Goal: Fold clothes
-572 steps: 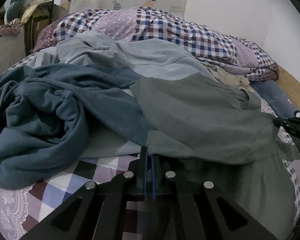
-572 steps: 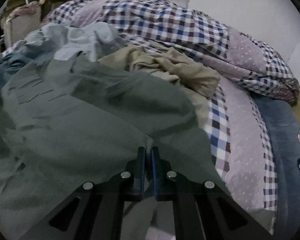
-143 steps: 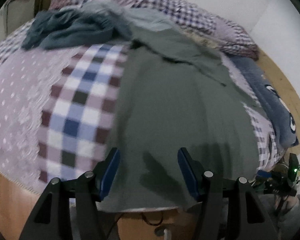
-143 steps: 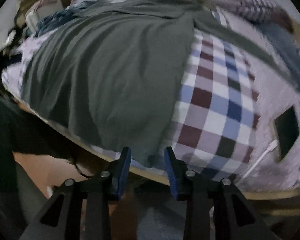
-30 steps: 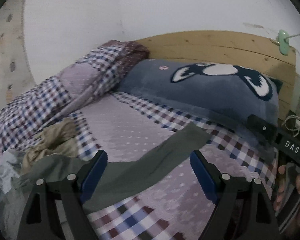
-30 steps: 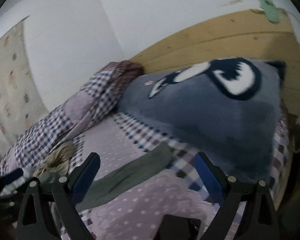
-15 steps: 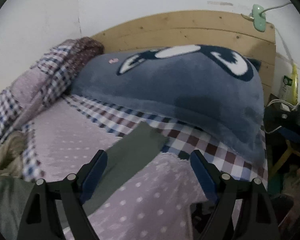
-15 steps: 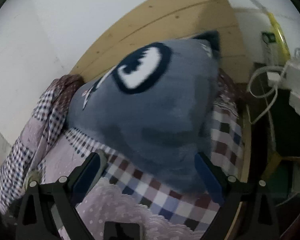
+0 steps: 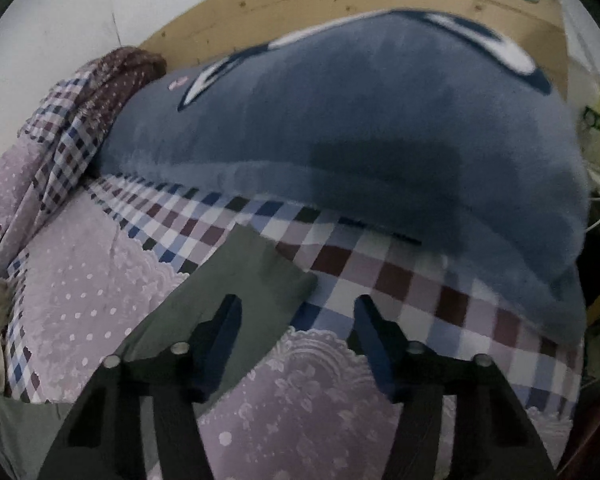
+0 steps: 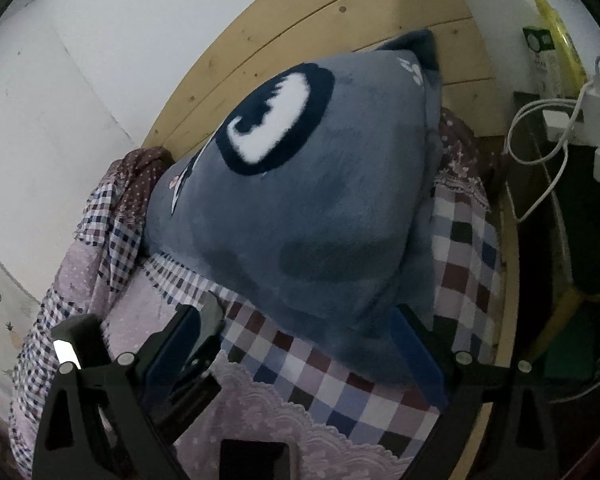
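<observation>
- While you are closing in on the sleeve tip, your left gripper [image 9: 296,320] is hanging wide apart, holding nothing, its left finger over the grey-green garment [image 9: 236,280].
- Your right gripper [image 10: 296,344] is spread wide too, empty, now facing the blue pillow [image 10: 300,208].
- Half a second ago the sleeve lay farther off; you are lining up the next fold.
</observation>
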The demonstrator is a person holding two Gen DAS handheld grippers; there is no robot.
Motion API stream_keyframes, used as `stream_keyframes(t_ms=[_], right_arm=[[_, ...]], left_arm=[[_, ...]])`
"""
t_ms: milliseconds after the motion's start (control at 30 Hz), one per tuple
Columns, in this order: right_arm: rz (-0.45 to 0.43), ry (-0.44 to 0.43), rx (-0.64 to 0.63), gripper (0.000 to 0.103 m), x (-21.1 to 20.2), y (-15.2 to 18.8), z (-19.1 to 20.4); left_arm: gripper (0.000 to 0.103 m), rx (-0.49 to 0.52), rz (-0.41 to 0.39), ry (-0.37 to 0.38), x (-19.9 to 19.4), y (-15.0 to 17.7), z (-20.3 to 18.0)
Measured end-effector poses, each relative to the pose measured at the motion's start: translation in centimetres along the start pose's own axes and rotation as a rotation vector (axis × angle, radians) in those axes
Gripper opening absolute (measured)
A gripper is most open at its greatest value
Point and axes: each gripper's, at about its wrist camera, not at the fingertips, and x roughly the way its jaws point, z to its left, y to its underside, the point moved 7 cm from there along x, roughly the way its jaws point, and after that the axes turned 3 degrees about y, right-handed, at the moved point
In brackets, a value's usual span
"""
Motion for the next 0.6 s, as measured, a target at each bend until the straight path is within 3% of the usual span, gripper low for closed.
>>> stream_keyframes(t_ms=[300, 333, 400, 600], right_arm=[[0.020, -0.010, 0.068, 0.097, 0.3, -0.1, -1.7], [0.023, -0.012, 0.074, 0.097, 0.3, -0.1, -1.8], [0.028, -0.014, 0.086, 0.097, 0.4, -0.1, -2.2], [0.048, -0.048, 0.088, 0.098, 0.4, -0.1, -2.0]], left_arm=[[0.054, 0.058, 0.058, 0.014, 2.3, 0.0, -0.8], [0.052, 0.055, 0.065, 0.018, 2.5, 0.0, -0.7], [0.034, 0.038, 0.076, 0.022, 2.9, -0.1, -0.6], [0.024, 0.007, 0.089, 0.033, 3.9, -0.3, -0.2]])
